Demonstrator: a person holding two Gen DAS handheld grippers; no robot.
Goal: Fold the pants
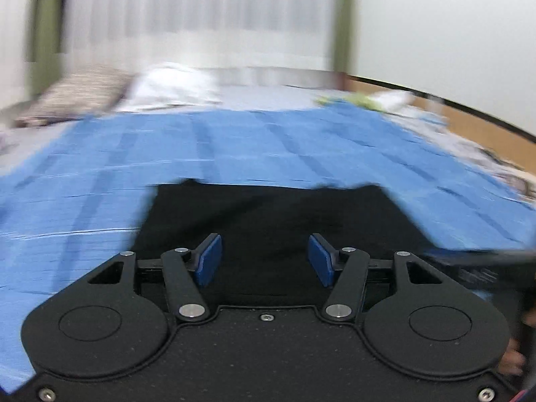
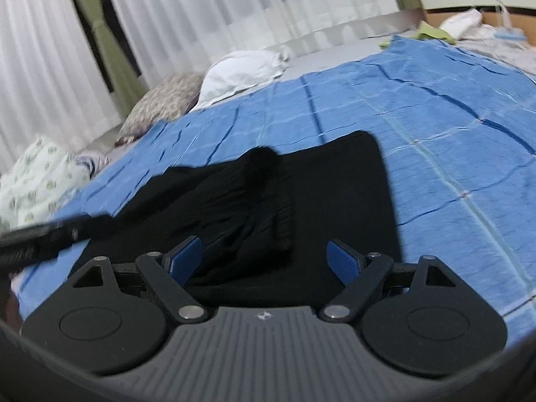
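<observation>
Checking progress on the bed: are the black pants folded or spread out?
Partly folded: the black pants lie bunched, one layer doubled over another on the blue sheet.

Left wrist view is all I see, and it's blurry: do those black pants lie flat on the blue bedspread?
Observer: Not quite. The right wrist view shows the black pants with a bunched ridge rumpled across their left part.
Operator: Is the other gripper holding them?
Observer: No. The right gripper stands open over the fabric, its pads gripping nothing.
Operator: Anything else I miss?
Observer: A pale cloth with a green print lies at the picture's left, past the edge of the blue bedspread.
</observation>
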